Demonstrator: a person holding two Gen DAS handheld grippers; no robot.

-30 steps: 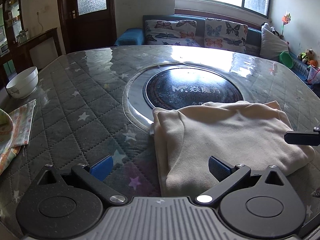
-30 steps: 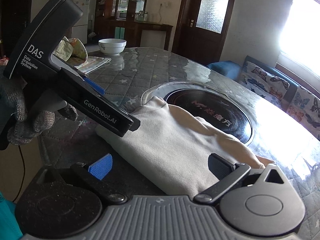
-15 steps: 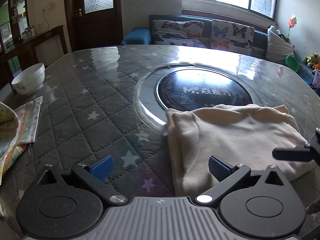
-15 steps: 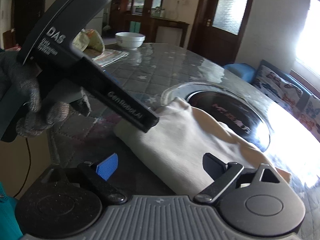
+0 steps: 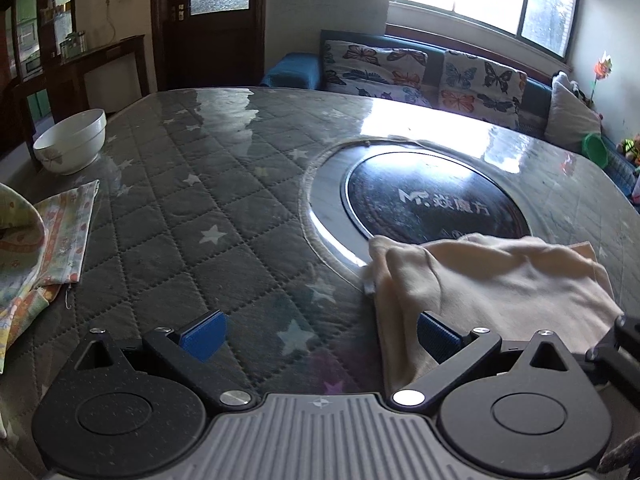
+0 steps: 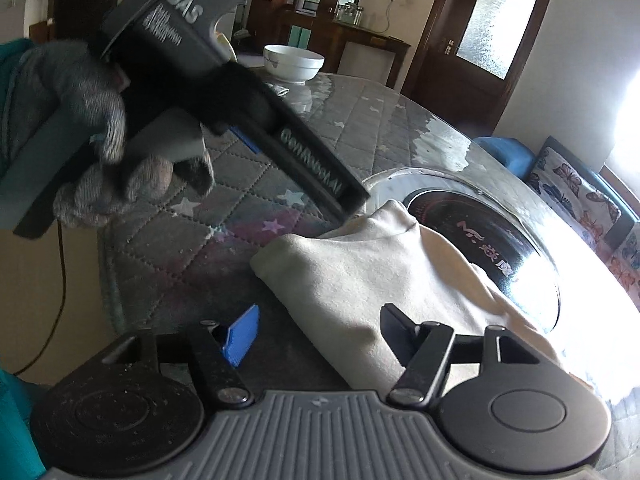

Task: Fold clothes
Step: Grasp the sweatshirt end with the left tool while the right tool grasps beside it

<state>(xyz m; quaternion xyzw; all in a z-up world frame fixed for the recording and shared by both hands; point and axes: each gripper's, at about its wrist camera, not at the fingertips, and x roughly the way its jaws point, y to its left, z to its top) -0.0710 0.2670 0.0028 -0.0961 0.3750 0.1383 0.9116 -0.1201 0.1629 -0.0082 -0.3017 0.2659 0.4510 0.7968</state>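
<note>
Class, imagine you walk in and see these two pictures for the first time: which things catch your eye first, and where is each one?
The cream garment stands out first, lying folded on the near part of the quilted table, its far edge over the round black hob. The right gripper is closing with the garment's near edge between its fingers. A white bowl sits at the table's far left corner.

cream garment (image 5: 496, 280) | folded, slightly rumpled | flat on quilted table, far edge overlapping round cooktop
</note>
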